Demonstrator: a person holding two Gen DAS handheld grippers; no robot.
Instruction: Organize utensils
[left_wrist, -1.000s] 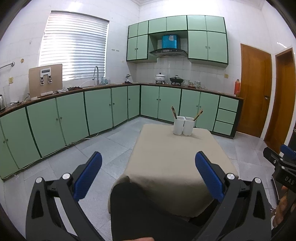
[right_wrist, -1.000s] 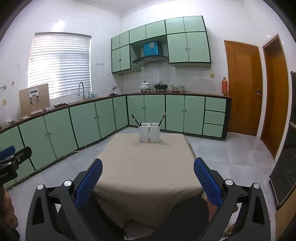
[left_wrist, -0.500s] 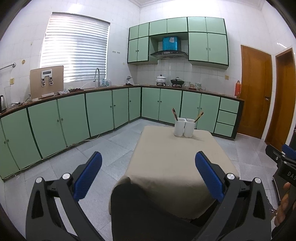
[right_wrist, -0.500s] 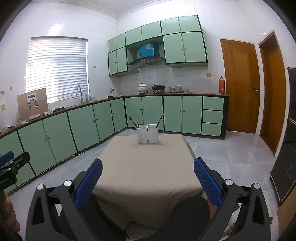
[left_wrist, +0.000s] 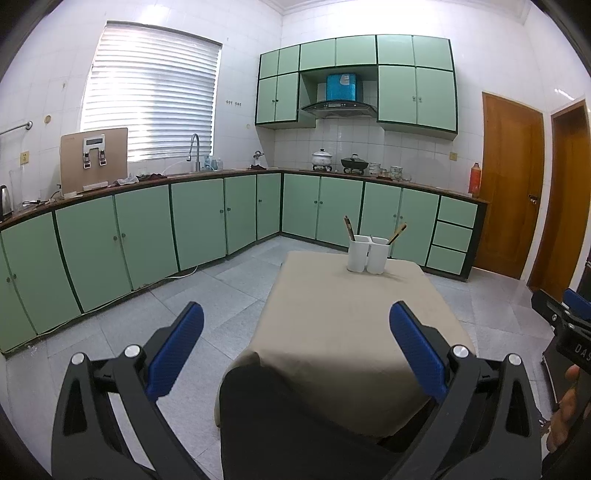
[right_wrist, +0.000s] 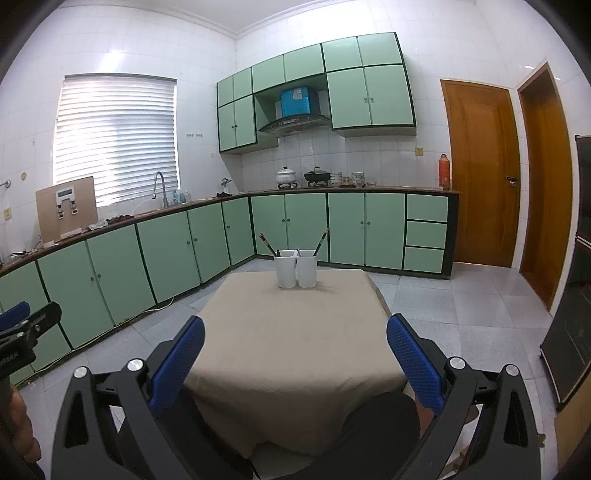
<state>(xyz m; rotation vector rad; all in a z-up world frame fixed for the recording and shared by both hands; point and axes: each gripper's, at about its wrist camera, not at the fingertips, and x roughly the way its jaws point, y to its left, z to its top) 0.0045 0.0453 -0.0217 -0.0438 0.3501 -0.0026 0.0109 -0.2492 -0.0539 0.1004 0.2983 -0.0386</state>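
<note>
A white two-compartment utensil holder (left_wrist: 367, 255) (right_wrist: 296, 268) stands at the far end of a table with a beige cloth (left_wrist: 347, 325) (right_wrist: 295, 332). Dark chopsticks (left_wrist: 348, 228) (right_wrist: 266, 244) lean out of its left cup and brown ones (left_wrist: 398, 232) (right_wrist: 321, 241) out of its right cup. My left gripper (left_wrist: 295, 325) is open and empty, near the table's near edge. My right gripper (right_wrist: 295, 332) is open and empty, over the near end of the table. Each gripper shows at the edge of the other's view (left_wrist: 565, 325) (right_wrist: 22, 332).
Green cabinets (left_wrist: 147, 236) (right_wrist: 166, 251) line the left and back walls, with a sink, pots and a board on the counter. Wooden doors (left_wrist: 511, 184) (right_wrist: 480, 173) stand at the right. A dark cabinet (right_wrist: 569, 325) is by the right wall. Grey tile floor (left_wrist: 207, 295) surrounds the table.
Both views have tilted up and drawn back slightly, so the holder sits a little lower and farther. Both grippers stay open and empty.
</note>
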